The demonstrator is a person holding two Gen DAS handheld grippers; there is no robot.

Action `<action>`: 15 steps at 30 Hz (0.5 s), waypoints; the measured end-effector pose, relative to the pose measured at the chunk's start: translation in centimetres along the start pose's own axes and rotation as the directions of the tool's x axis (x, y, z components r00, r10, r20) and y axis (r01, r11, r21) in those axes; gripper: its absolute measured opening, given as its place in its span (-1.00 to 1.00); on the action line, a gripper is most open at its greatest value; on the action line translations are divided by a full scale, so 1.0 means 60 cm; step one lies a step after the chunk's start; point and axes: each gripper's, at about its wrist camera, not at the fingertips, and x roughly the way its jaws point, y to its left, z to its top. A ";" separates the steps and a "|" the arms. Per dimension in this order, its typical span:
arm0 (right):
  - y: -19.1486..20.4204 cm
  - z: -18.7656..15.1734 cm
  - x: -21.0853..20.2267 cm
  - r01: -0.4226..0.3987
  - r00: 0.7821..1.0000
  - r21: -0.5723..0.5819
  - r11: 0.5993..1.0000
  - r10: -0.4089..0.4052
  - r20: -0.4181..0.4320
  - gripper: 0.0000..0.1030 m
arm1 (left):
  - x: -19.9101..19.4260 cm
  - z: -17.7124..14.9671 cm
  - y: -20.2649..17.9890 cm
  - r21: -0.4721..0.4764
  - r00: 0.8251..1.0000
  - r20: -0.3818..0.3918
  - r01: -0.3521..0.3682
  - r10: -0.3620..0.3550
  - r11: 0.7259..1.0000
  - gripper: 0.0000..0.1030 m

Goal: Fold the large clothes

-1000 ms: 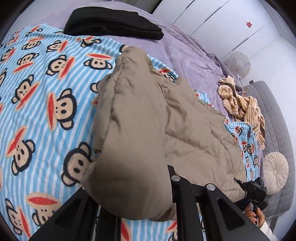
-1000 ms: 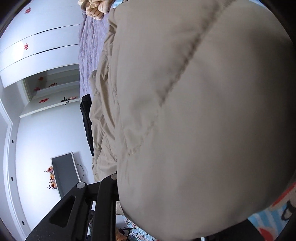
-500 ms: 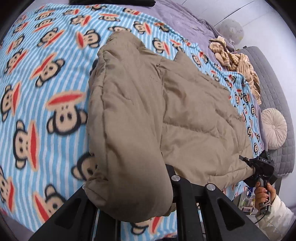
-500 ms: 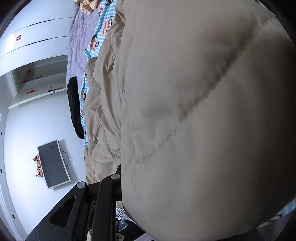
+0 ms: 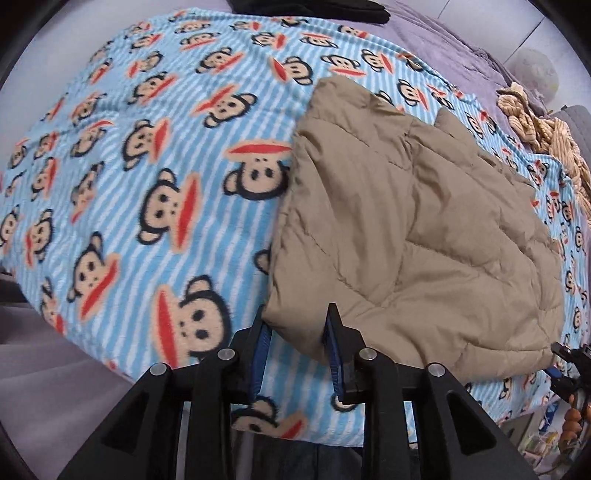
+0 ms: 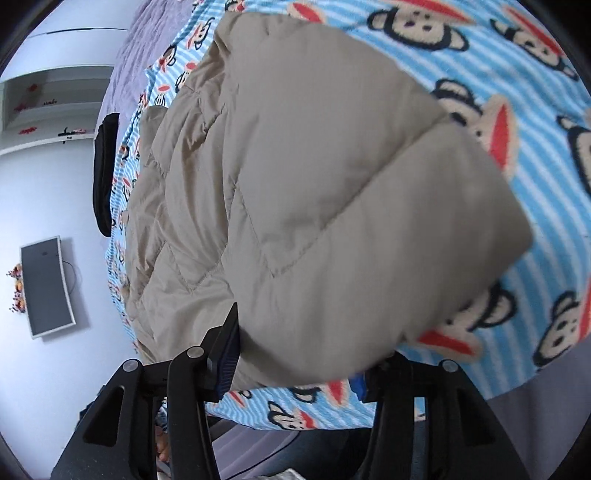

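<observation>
A tan quilted puffer jacket (image 5: 413, 229) lies folded on a blue striped monkey-print blanket (image 5: 140, 192) near the bed's front edge. My left gripper (image 5: 295, 332) stands at the jacket's near left corner, its jaws open with the fabric edge lying between the blue pads (image 5: 328, 339). My right gripper (image 6: 299, 354) is at the jacket's (image 6: 314, 192) other near corner, jaws wide apart around the thick folded edge; its right finger is mostly hidden by fabric. The right gripper also shows in the left wrist view (image 5: 567, 365) at the jacket's far right corner.
A black folded garment (image 5: 314, 7) lies at the far end of the bed on a purple cover (image 5: 454, 33). A beige striped knit garment (image 5: 543, 129) lies at the right. The bed's front edge (image 5: 295, 435) is just below the grippers. A wall monitor (image 6: 46, 286) hangs at left.
Both grippers have lowered the jacket's edge onto the blanket and drawn back toward the bed's front edge. Their jaws have opened, and the fabric no longer fills the views.
</observation>
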 end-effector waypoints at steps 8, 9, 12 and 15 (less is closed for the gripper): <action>0.040 -0.037 -0.090 0.081 0.982 -0.163 0.983 -0.051 0.180 -0.50 | -0.051 0.002 -0.010 -0.012 0.995 0.085 -0.049 0.050 0.999 -0.41; 0.057 -0.036 -0.086 0.089 0.981 -0.197 0.976 -0.052 0.185 -0.51 | -0.041 0.004 -0.017 -0.007 0.996 0.075 -0.048 0.049 0.999 -0.41; 0.075 -0.040 -0.064 0.142 0.983 -0.275 0.951 -0.103 0.149 -0.51 | 0.011 0.007 -0.046 0.032 0.996 0.027 -0.091 0.091 0.995 -0.41; 0.079 -0.047 -0.031 0.184 0.980 -0.286 0.941 -0.154 0.124 -0.51 | 0.077 0.007 -0.042 0.081 0.986 -0.073 -0.145 0.150 0.986 -0.41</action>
